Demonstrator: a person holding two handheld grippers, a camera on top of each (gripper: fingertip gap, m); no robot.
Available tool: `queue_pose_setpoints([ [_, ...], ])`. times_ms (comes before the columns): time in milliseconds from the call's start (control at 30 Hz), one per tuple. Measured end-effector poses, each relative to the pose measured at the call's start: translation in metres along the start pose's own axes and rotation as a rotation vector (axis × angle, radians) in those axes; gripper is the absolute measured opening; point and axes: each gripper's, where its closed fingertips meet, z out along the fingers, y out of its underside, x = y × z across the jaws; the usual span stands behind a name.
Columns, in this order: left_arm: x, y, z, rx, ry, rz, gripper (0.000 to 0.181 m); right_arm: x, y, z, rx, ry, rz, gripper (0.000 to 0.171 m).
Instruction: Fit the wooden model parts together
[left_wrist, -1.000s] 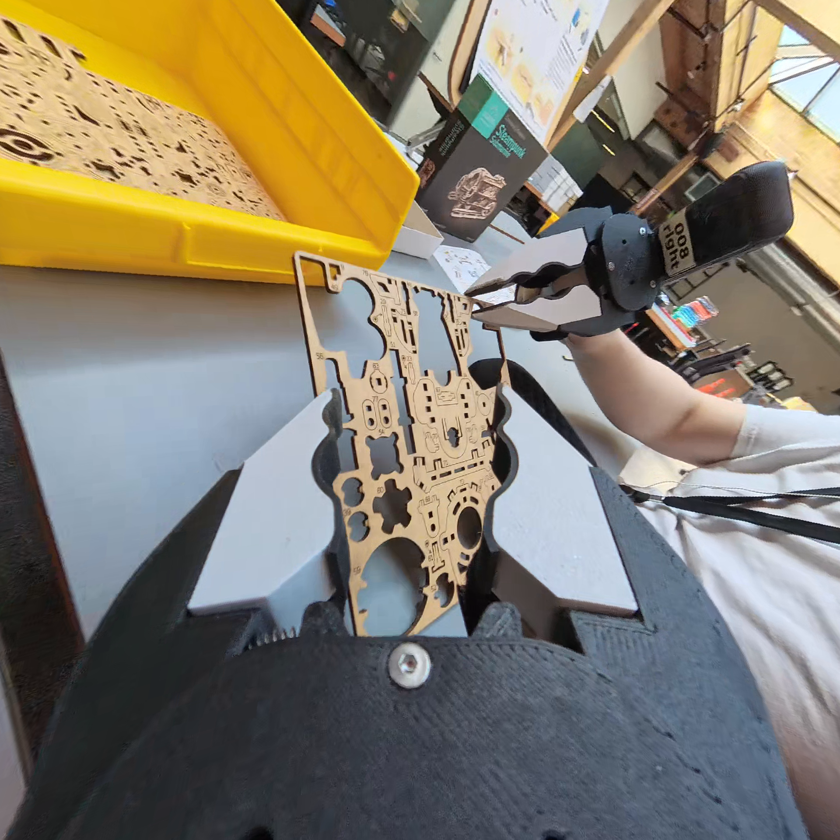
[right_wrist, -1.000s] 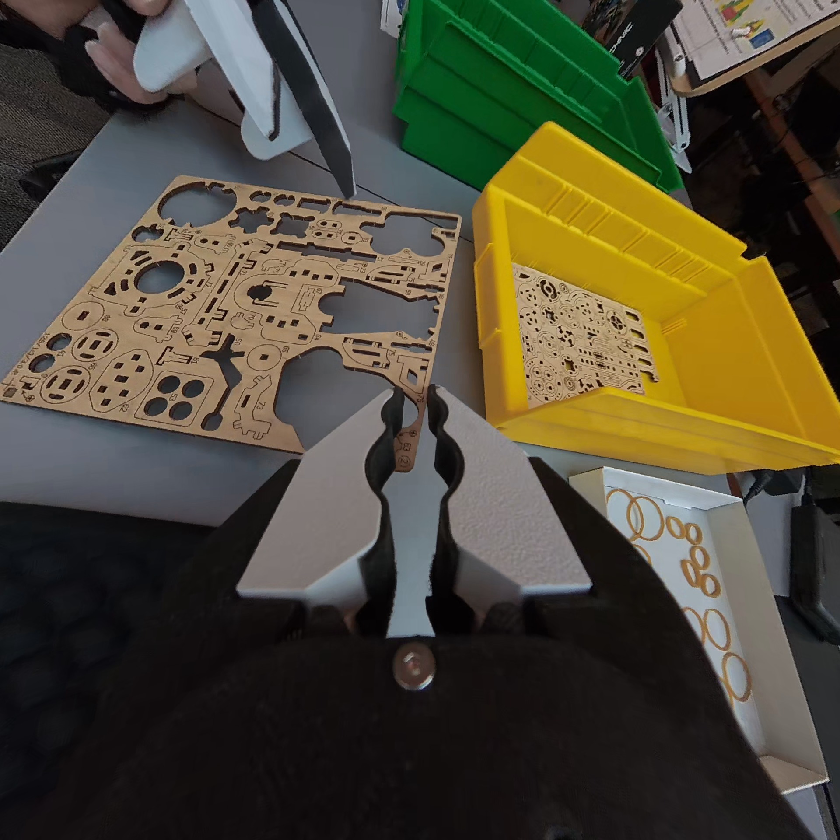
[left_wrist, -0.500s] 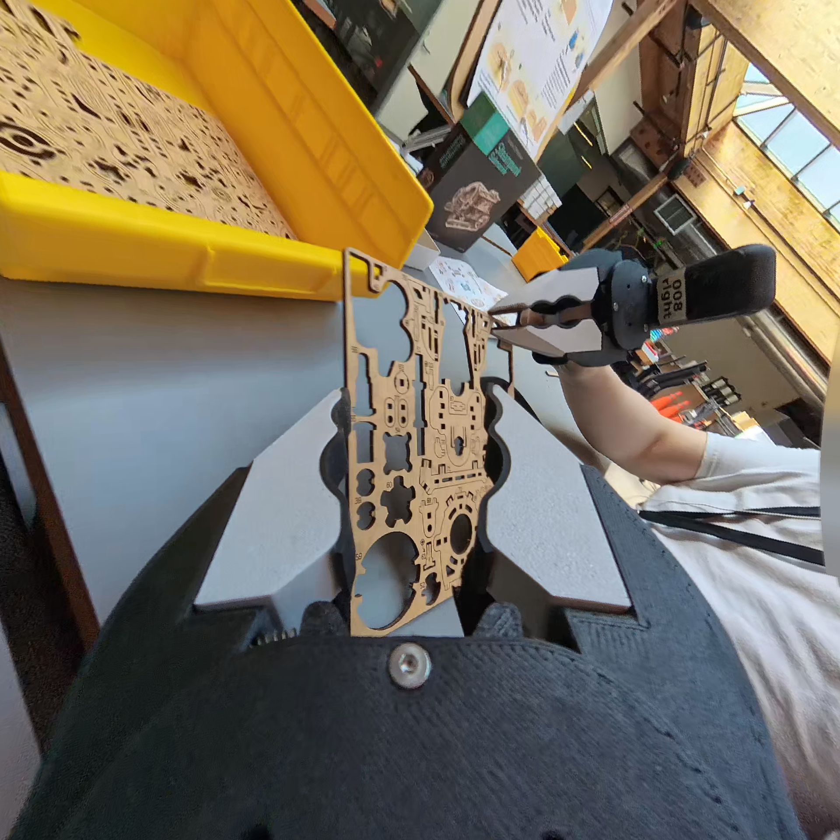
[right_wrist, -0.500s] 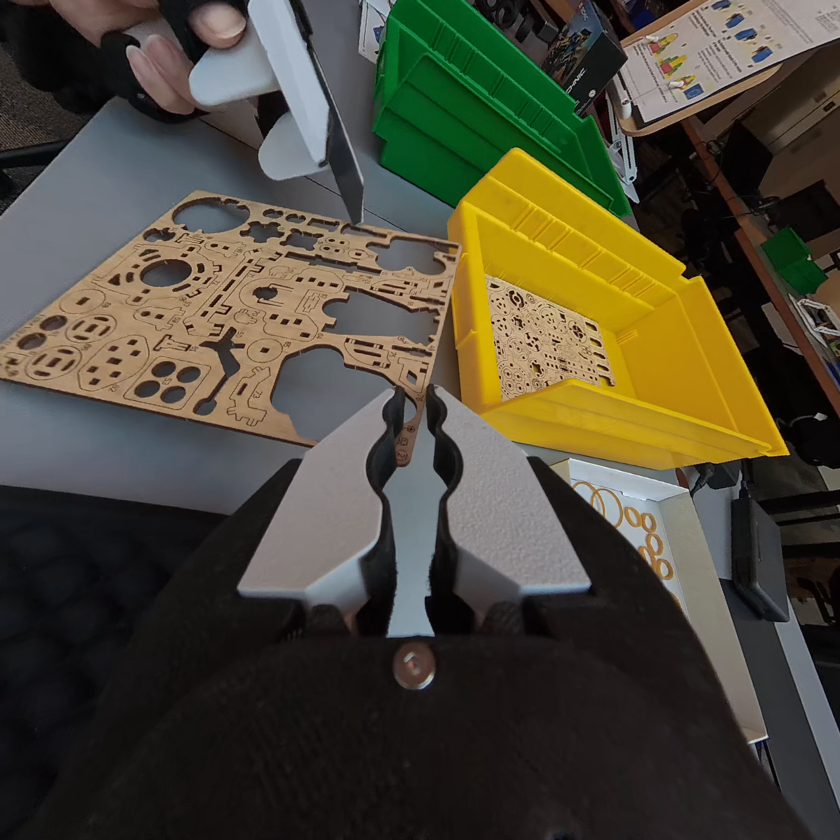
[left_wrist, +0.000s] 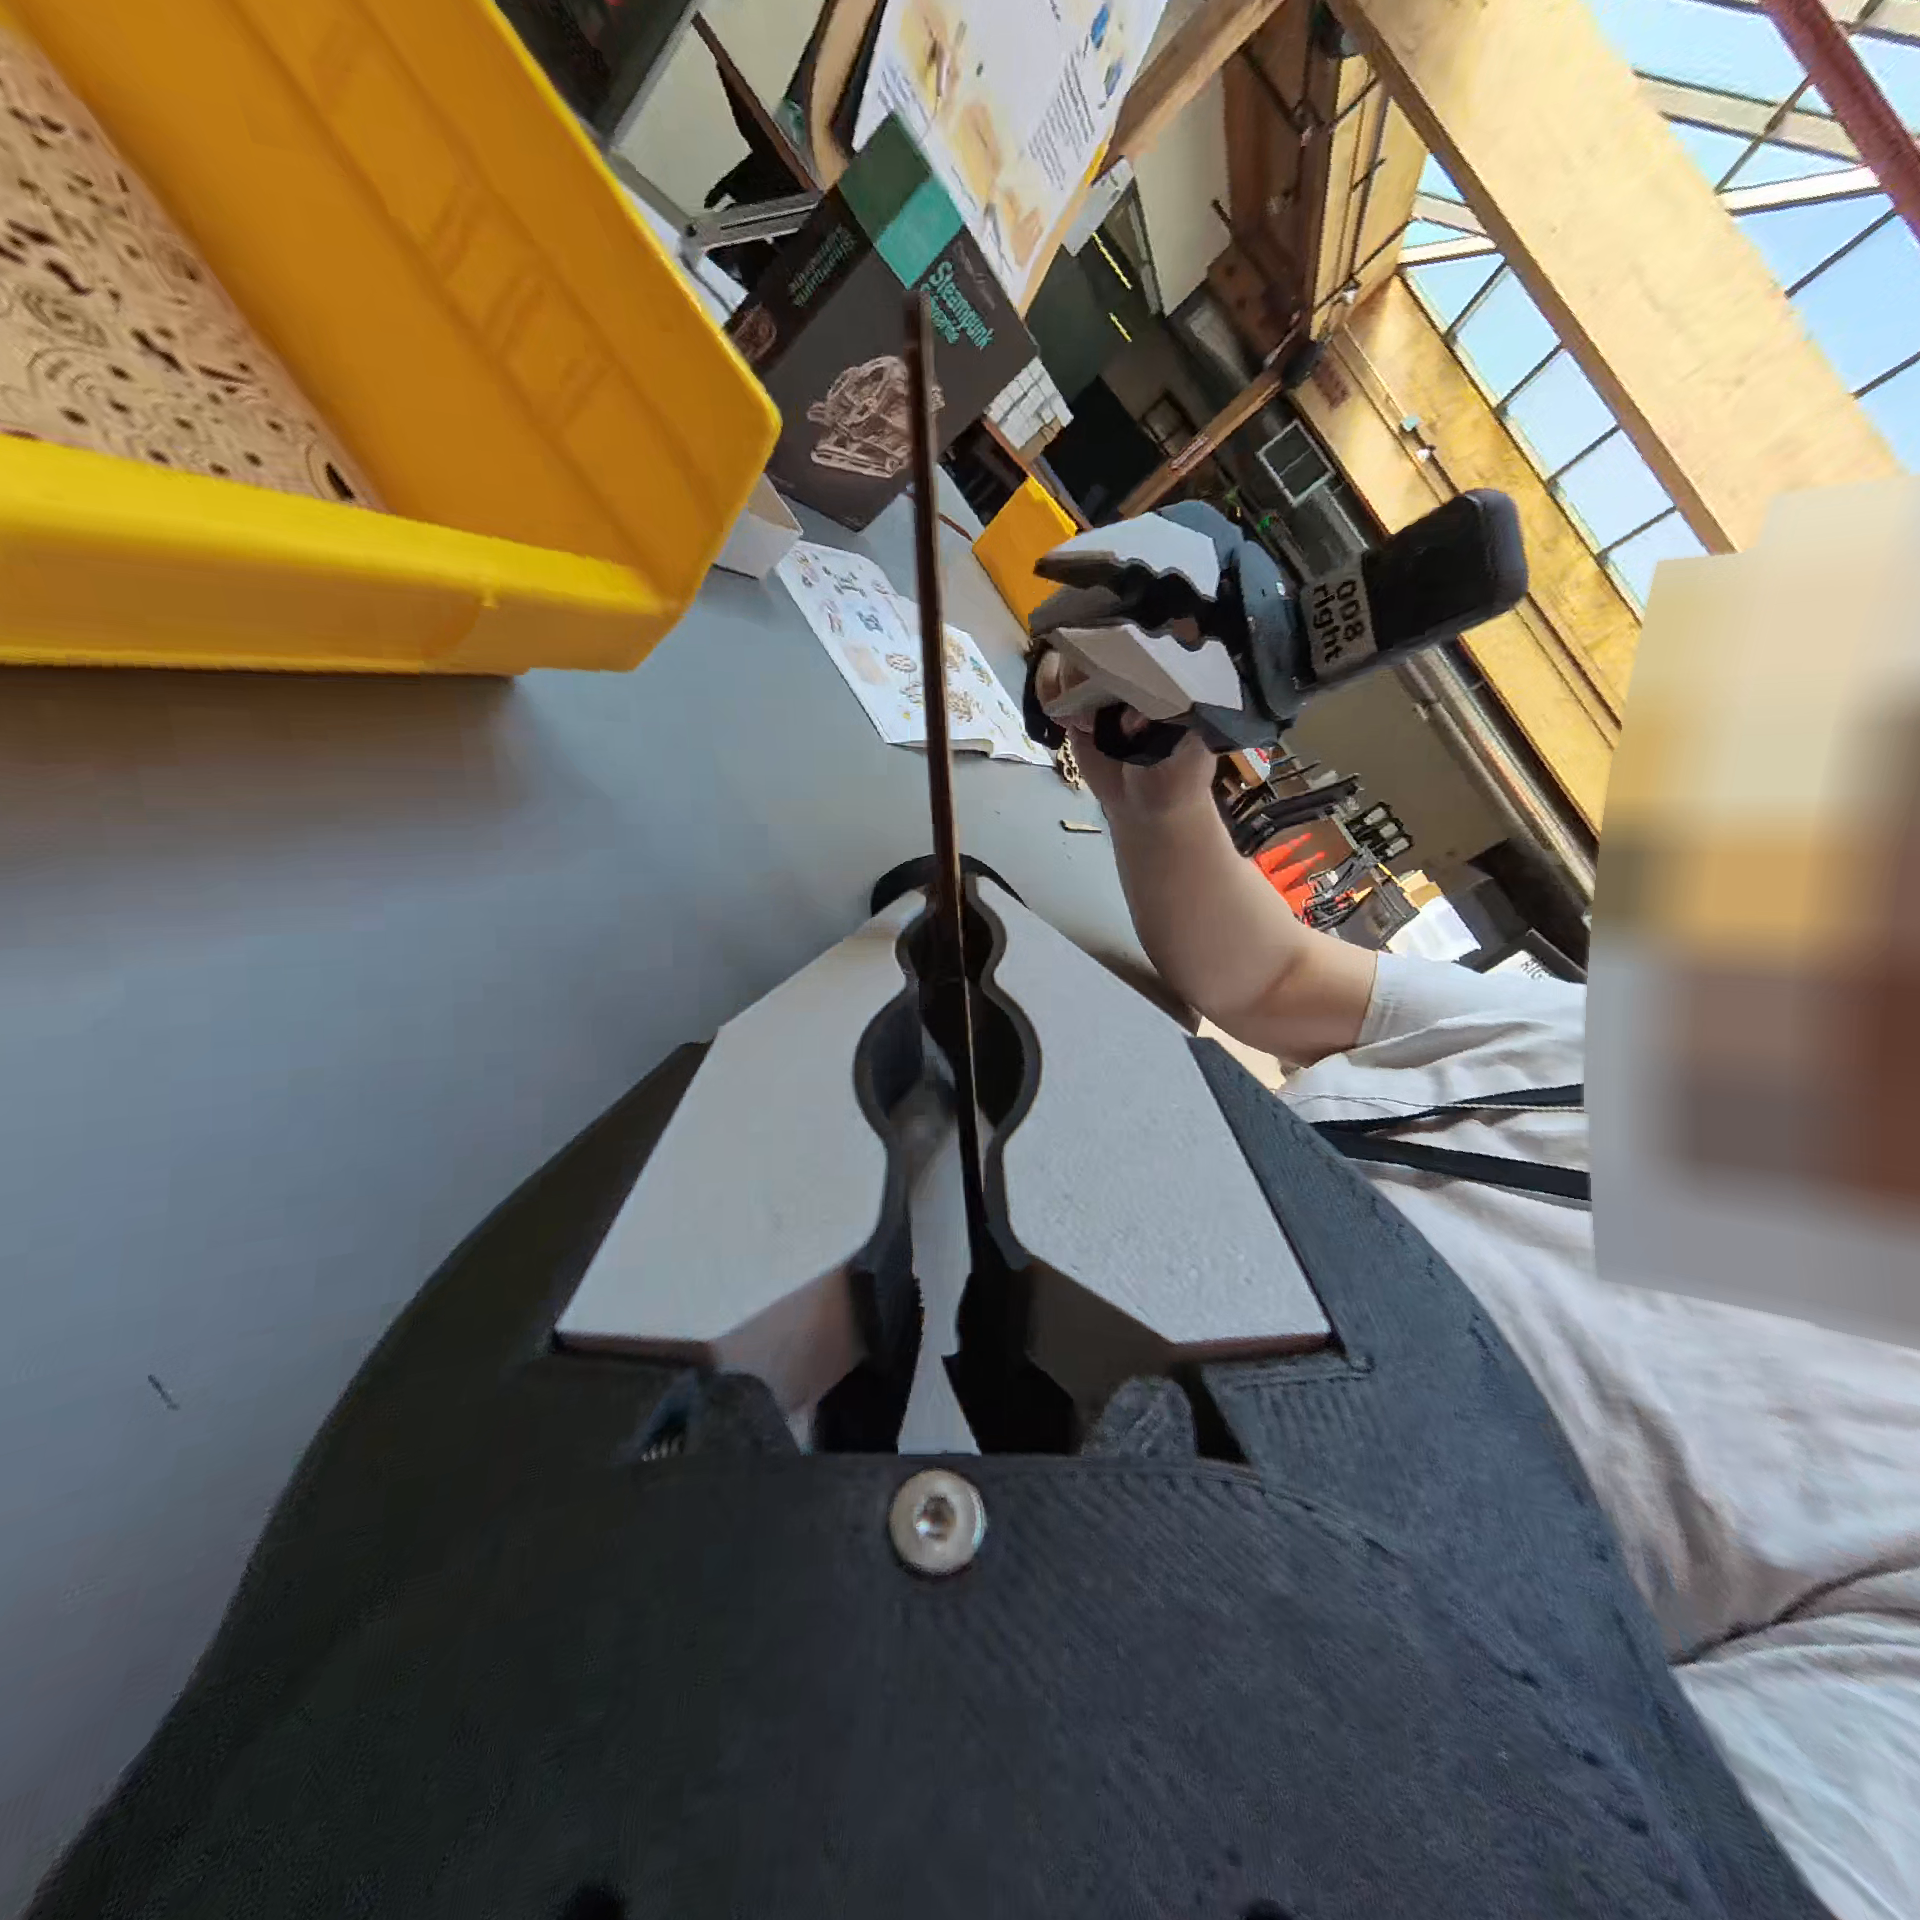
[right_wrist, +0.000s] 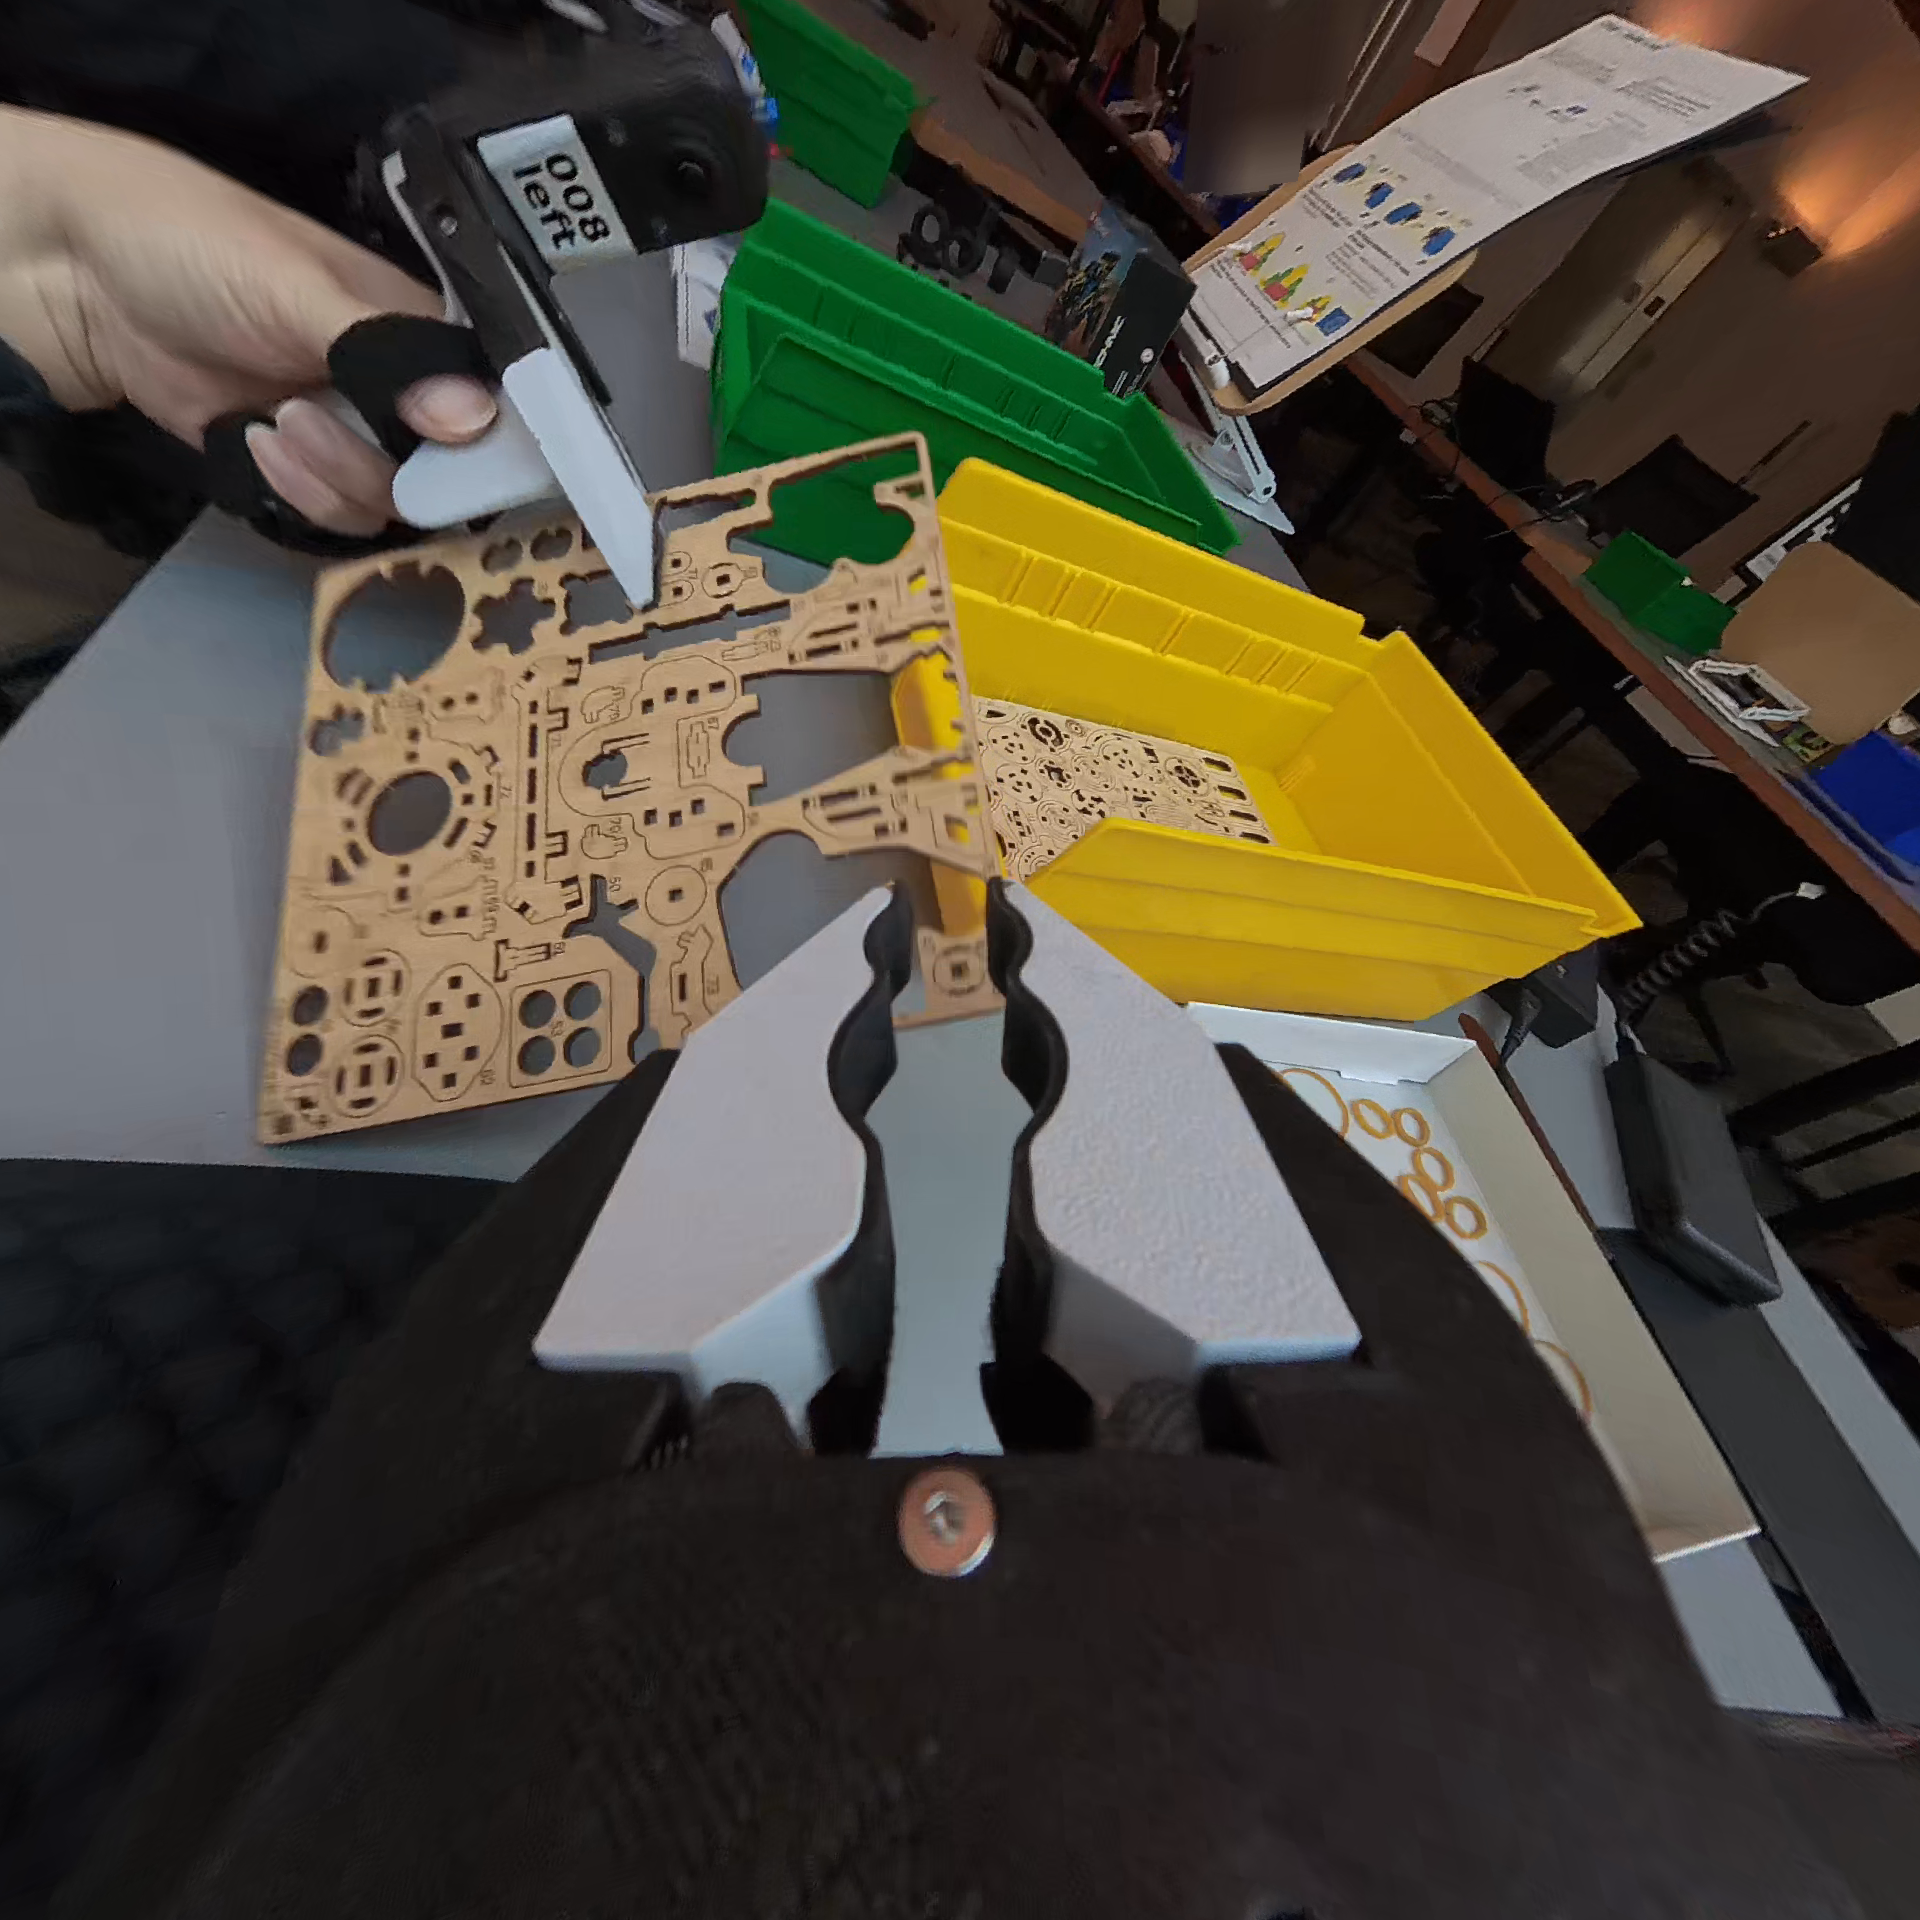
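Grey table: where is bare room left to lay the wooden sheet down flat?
The grey table is bare between the yellow bin and its near edge, beside the left tongs that hold the wooden sheet. It is crowded elsewhere: green bins behind, a white box and a booklet near the right tongs.

Left claw (left_wrist: 940, 925) clamped tight, right claw (right_wrist: 943, 914) slightly parted, empty

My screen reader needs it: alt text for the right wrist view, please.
The left tool pinches a thin laser-cut wooden parts sheet at its far edge, tilting it up off the grey table. The right tool is open near its corner, beside a yellow plastic bin.
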Motion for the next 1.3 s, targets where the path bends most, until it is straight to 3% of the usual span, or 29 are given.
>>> queue_pose_setpoints([
  [100, 0.009, -0.002, 0.005, -0.011, -0.052, 0.104, 0.0, 0.028, 0.007, -0.024, 0.04, 0.055, 0.151, 0.02],
  [267, 0.025, -0.014, 0.007, 0.041, -0.074, 0.168, 0.0, 0.106, 0.055, -0.086, -0.264, 0.5, 0.198, 0.028],
  [600, 0.079, -0.037, 0.04, 0.066, 0.005, 0.287, 0.001, 0.127, 0.075, -0.138, -0.362, 0.608, 0.181, 0.034],
  [700, 0.095, -0.038, 0.067, 0.093, 0.067, 0.294, 0.001, 0.124, 0.078, -0.154, -0.333, 0.554, 0.21, 0.035],
  [833, 0.114, -0.034, 0.117, 0.12, 0.184, 0.27, 0.0, 0.14, 0.069, -0.22, -0.114, 0.468, 0.367, 0.034],
  [933, 0.118, -0.034, 0.165, 0.105, 0.249, 0.238, 0.0, 0.14, 0.056, -0.271, 0.09, 0.33, 0.487, 0.066],
  [967, 0.119, -0.036, 0.183, 0.094, 0.262, 0.231, 0.0, 0.136, 0.056, -0.281, 0.114, 0.271, 0.502, 0.07],
  [1033, 0.12, -0.042, 0.219, 0.079, 0.283, 0.227, 0.0, 0.124, 0.062, -0.294, 0.124, 0.143, 0.543, 0.07],
  [1133, 0.126, -0.054, 0.271, 0.078, 0.319, 0.237, 0.0, 0.117, 0.07, -0.305, 0.193, 0.028, 0.643, 0.054],
  [1300, 0.133, -0.058, 0.344, 0.076, 0.363, 0.249, 0.0, 0.109, 0.091, -0.305, 0.293, -0.144, 0.858, 0.052],
])
